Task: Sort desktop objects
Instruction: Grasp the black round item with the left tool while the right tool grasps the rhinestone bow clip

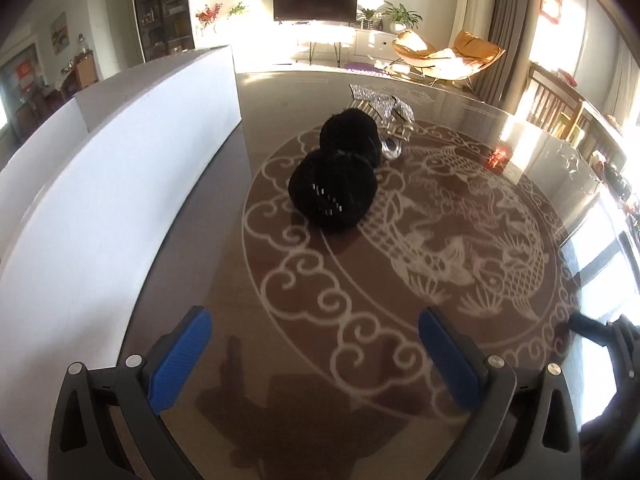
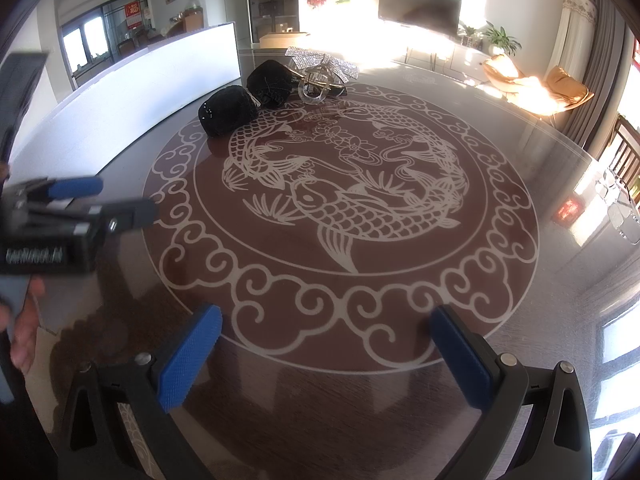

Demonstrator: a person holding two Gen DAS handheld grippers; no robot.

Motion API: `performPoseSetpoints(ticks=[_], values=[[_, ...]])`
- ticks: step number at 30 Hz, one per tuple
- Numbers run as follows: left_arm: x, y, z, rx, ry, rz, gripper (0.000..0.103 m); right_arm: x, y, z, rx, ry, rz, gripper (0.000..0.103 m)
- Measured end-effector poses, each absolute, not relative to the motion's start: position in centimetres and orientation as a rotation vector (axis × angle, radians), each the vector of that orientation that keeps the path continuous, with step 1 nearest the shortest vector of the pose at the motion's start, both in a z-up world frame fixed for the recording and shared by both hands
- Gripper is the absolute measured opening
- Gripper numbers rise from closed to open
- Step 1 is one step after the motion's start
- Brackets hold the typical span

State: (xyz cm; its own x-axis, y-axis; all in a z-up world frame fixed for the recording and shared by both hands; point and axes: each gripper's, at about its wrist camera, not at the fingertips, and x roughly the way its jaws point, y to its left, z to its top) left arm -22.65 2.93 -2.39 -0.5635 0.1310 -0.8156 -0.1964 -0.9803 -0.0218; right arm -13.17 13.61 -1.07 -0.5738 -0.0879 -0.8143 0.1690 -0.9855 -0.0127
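Note:
Two black fuzzy balls lie touching on the glass table top: a near one (image 1: 334, 192) (image 2: 228, 110) and a far one (image 1: 350, 136) (image 2: 270, 80). Behind them lie a clear hair clip (image 1: 392, 148) (image 2: 314, 90) and a silver sparkly bow (image 1: 384, 102) (image 2: 324, 62). My left gripper (image 1: 316, 344) is open and empty, well short of the near ball; it also shows at the left of the right wrist view (image 2: 116, 204). My right gripper (image 2: 326, 340) is open and empty over the fish pattern.
A long white box wall (image 1: 120, 184) (image 2: 132, 88) runs along the table's left side. The table (image 2: 560, 184) has a round fish design. A small red reflection (image 1: 496, 158) sits at the right. Chairs and a TV stand beyond the far edge.

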Motion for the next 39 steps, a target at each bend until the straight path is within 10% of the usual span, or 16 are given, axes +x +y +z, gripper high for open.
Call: performPoseSetpoints(ticks=[14,17,19,30,39], values=[[-34.2,6.2,-4.0,-1.415,0.184,2.568,0.103,-13.1,13.6,-1.1,1.370,0.133,-2.662,0.103],[-33.9,5.8,-3.8,-1.375,0.163,2.582,0.073,-13.1,13.6,-1.1,1.370,0.133,-2.662,0.103],[-33.4,5.1,-3.3,-1.371,0.144,2.619,0.034,-13.1,13.6,-1.1,1.370,0.133,-2.662,0.103],[-21.0,-1.8,-3.2,-1.447,0.076,2.716,0.034,-14.4,13.8,-0.6,1.314,0.041,-2.589,0.103],[-17.0,-2.6,-3.6,-1.370,0.034,2.752,0.034,-33.6,13.6,0.8,1.346,-0.317,-2.530,0.103]])
